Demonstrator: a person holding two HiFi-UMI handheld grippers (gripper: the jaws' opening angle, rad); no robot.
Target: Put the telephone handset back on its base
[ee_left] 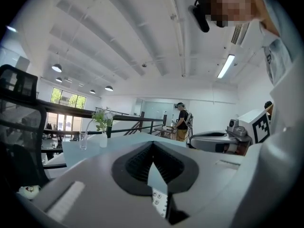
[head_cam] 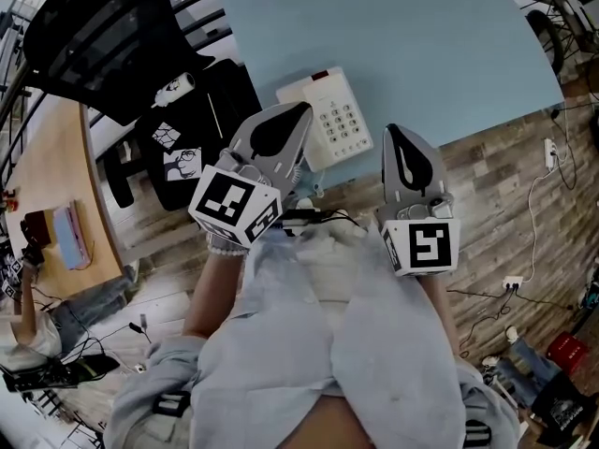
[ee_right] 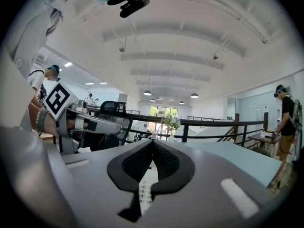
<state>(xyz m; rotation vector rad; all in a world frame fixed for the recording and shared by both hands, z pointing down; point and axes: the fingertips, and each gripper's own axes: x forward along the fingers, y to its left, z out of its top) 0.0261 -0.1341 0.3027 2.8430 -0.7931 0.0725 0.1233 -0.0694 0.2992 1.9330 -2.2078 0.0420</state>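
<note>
Left gripper point(head_cam: 301, 112) with jaws pressed together on nothing, right gripper point(head_cam: 395, 134) just beside it, likewise closed and empty, white keypad telephone point(head_cam: 339, 120) just ahead of both tips, its left side covered by the left gripper, on light blue table point(head_cam: 430, 54), black mesh office chair point(head_cam: 103, 36) farther off to the left

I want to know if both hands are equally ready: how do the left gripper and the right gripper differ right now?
Pose: the left gripper slants, its tip leaning to the right, while the right gripper points nearly straight ahead.
Place: in the head view the left gripper's tip overlaps the telephone, whereas the right gripper's tip lies to the right of it, by the table edge.
Shared: both have their jaws shut with nothing between them.
</note>
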